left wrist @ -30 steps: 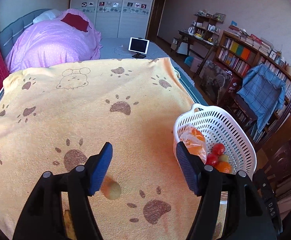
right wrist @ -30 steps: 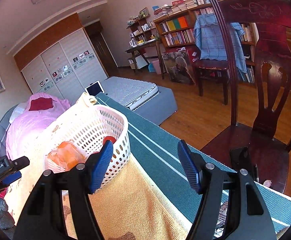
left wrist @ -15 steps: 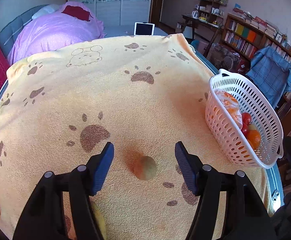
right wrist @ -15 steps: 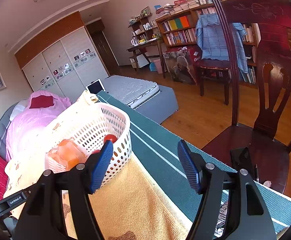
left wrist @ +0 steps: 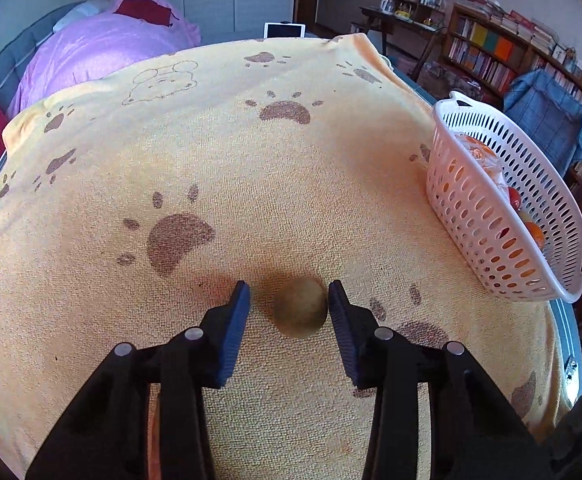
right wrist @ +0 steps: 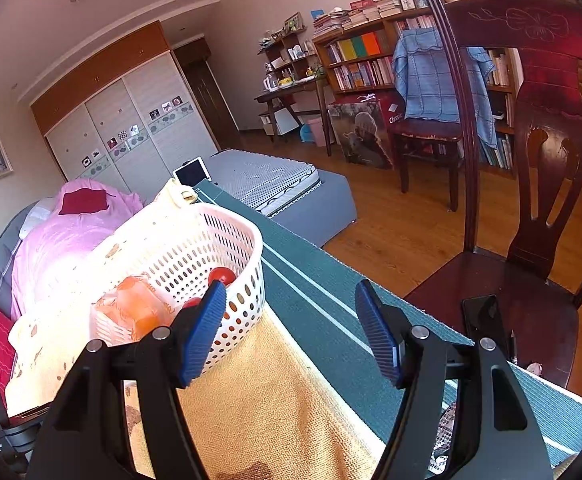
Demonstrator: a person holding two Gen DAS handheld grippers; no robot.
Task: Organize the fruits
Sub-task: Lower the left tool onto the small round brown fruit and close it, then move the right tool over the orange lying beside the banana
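Left gripper [left wrist: 289, 304]: lowered to the blanket and narrowed since a second ago, its blue pads now bracketing a round brownish-green fruit [left wrist: 299, 307]; right pad at or just short of the skin, a gap on the left side, so not yet clamped. Earlier the fruit lay ahead of wide-spread jaws; now it sits between them, which suggests the pick-up is in its closing stage, with the carry to the basket to follow. Right gripper [right wrist: 291, 328]: spread wide, holding nothing, hovering unchanged by the near end of the white perforated basket [right wrist: 247, 276]. Basket contents: a bagged orange item, red and orange fruits; position near the right edge of the surface, well apart from the fruit. Surface: yellow paw-print blanket [left wrist: 251, 160] over a teal striped cover [right wrist: 323, 320]; soft pile, fruit may roll. Room: pink bedding, white wardrobe, bookshelves, dark wooden chair [right wrist: 531, 208], wooden floor.
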